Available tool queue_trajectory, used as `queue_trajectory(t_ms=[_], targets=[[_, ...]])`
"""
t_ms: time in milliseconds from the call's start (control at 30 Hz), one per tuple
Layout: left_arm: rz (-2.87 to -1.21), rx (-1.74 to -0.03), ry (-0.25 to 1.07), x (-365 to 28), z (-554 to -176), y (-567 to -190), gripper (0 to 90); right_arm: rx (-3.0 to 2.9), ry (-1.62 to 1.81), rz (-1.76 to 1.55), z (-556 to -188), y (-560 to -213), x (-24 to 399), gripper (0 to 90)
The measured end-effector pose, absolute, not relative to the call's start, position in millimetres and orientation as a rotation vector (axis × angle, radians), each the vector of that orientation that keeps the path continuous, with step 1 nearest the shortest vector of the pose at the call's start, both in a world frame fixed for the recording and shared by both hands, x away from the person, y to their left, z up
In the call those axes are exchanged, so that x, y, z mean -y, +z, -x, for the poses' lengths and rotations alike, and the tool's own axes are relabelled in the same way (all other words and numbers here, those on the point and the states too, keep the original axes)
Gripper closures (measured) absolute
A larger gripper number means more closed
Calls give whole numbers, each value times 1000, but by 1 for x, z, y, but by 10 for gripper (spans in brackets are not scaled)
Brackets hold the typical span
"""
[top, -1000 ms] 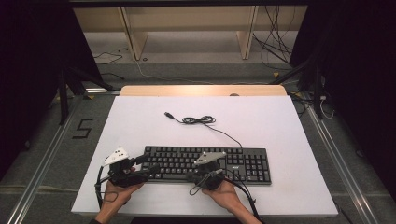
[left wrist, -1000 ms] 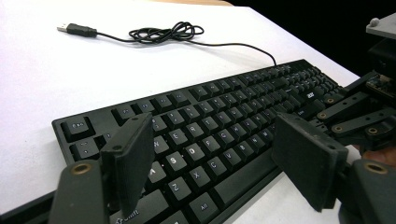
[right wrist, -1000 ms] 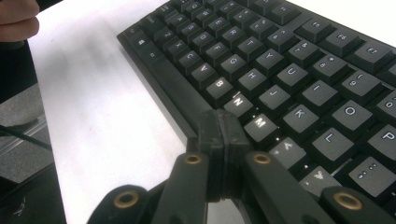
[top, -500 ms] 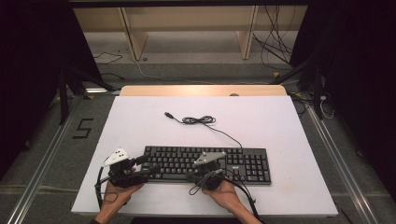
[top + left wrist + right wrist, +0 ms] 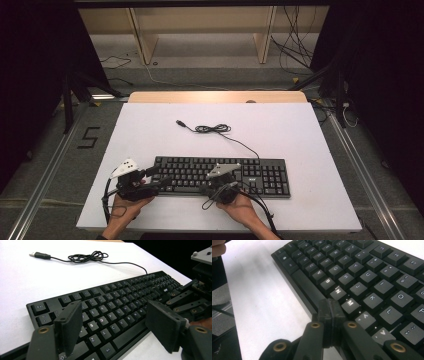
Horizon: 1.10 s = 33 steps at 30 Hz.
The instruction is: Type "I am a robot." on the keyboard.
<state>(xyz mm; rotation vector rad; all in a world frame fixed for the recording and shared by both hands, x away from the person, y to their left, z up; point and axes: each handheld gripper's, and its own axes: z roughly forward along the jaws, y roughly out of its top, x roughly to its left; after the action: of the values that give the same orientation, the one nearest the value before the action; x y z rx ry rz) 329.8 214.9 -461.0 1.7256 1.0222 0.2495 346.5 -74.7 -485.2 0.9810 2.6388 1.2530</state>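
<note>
The right gripper (image 5: 330, 312) sits at the near edge of the keyboard (image 5: 220, 175), at about 6 o'clock on the white table (image 5: 300, 135). Its jaws are pressed together with nothing between them, forming one blunt tip over the space bar (image 5: 305, 288), just below the N key (image 5: 337, 291) and M key (image 5: 350, 303). Whether the tip touches a key cannot be told.

The left gripper (image 5: 117, 325) rests at the keyboard's left end, at about 7 o'clock. Its jaws stand wide apart, with the left-hand letter keys visible between them; they grip nothing.

The step in hand appears to be pressing keys with the closed right tip. Recommended procedure:
- Keep the jaws together so the tip stays narrow.
- Centre the tip on one key cap; the neighbouring keys are close.
- Press straight down, then lift clear before shifting sideways.
- Use the left gripper to steady the keyboard if it slides.

Beyond the keyboard, at about 12 o'clock, its cable (image 5: 215, 129) lies coiled and loose, ending in a USB plug (image 5: 181, 123) that is connected to nothing.
</note>
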Motion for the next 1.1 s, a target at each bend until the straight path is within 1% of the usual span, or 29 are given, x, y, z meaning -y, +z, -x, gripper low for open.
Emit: queue_trajectory(t_ms=[200, 400, 533, 667, 767, 900, 1033, 1100], targets=[[-1726, -1026, 250, -214, -331, -462, 294, -2624, 1293, -1018, -346, -482, 77, 900], [-1739, -1025, 248, -212, -333, -463, 295, -2593, 1351, -1032, -347, -476, 83, 868], [-1742, -1032, 243, -210, -335, -464, 301, -2583, 1364, -1034, -348, -474, 87, 829], [-1749, -1048, 236, -208, -340, -466, 321, -2569, 1388, -1038, -349, -471, 92, 747], [-1753, -1061, 233, -207, -343, -466, 367, -2561, 1405, -1031, -349, -469, 95, 681], [-1769, -1067, 231, -205, -347, -465, 466, -2549, 1424, -1050, -350, -466, 99, 584], [-1795, -1071, 227, -200, -351, -465, 564, -2532, 1436, -1064, -351, -463, 104, 520], [-1816, -1061, 227, -197, -352, -466, 612, -2523, 1443, -1064, -351, -462, 106, 513]])
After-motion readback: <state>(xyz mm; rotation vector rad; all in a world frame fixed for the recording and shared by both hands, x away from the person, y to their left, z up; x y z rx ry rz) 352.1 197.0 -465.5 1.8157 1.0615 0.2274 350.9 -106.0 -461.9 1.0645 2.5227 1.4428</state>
